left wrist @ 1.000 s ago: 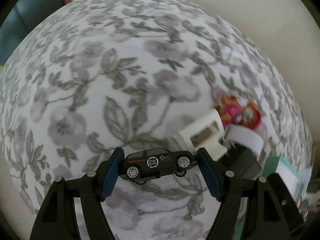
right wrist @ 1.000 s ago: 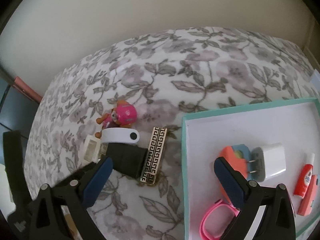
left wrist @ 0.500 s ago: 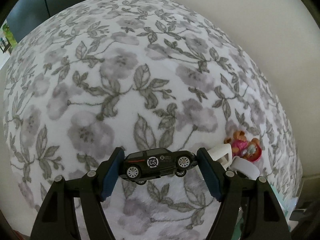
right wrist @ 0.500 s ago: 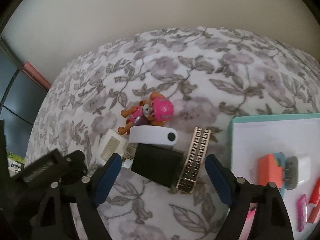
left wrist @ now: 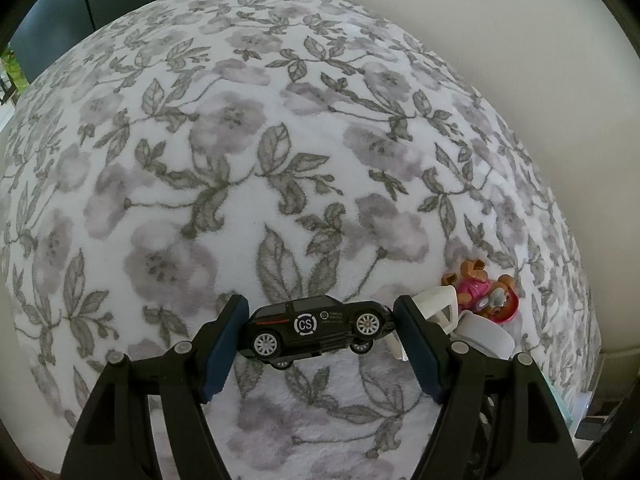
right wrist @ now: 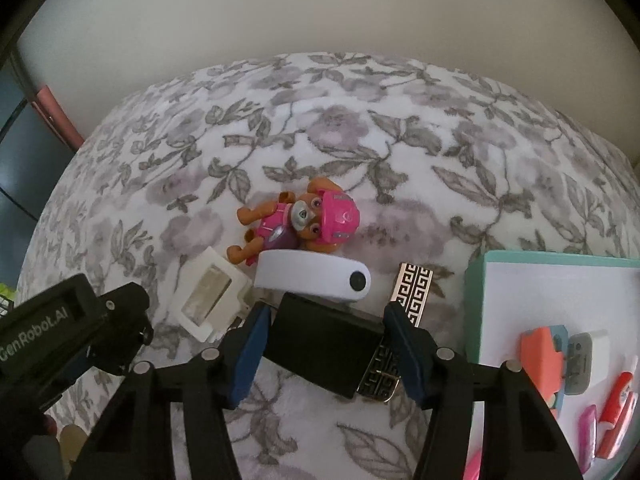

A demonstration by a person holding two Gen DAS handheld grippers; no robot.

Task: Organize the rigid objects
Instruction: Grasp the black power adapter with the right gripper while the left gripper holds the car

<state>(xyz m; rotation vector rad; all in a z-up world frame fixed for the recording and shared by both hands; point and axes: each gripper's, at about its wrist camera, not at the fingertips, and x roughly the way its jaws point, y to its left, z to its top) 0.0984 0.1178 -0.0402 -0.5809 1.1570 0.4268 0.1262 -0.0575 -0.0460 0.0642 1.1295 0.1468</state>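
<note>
Fuzzy floral blanket (left wrist: 280, 140), teal-rimmed tray (right wrist: 476, 300) at its edge.
Right gripper (right wrist: 326, 350) was closing around a matte black box (right wrist: 320, 340), pads apart from it; left gripper (left wrist: 320, 344) clamped a glossy toy car (left wrist: 316, 326) above the blanket.

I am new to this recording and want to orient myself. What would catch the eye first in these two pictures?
In the left wrist view, a small black toy car with white wheels hangs clamped between the blue pads of the left hand-held gripper, above the grey floral blanket. In the right wrist view, a bright pink and brown toy puppy figure lies on the blanket, and the right hand-held gripper is closing around a black rectangular box.
</note>
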